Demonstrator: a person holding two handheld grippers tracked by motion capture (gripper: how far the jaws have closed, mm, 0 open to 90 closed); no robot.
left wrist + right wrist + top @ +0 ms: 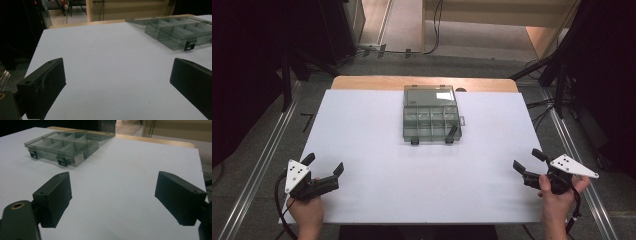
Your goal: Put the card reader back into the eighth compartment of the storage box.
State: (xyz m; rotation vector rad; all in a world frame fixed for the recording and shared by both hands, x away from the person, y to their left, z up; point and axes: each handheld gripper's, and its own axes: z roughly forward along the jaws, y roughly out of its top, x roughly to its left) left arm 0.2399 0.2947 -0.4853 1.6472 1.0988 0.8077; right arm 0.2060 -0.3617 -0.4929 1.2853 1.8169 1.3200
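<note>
A clear grey compartment box (431,116) lies on the white table sheet (377,150) near the far middle, its lid folded back flat and its compartments bare. Two black latches hang on its near edge. The same box appears at the upper right in the left gripper view (175,32) and at the upper left in the right gripper view (62,145). My left gripper (323,165) rests at the near left corner, open with nothing between its jaws. My right gripper (528,160) sits at the near right edge, also open and holding nothing. Both stand well short of the box.
A wooden tabletop edge (422,82) shows beyond the sheet. Metal rails (257,165) run along the floor on both sides, with dark stands and cables (557,80) at the far corners.
</note>
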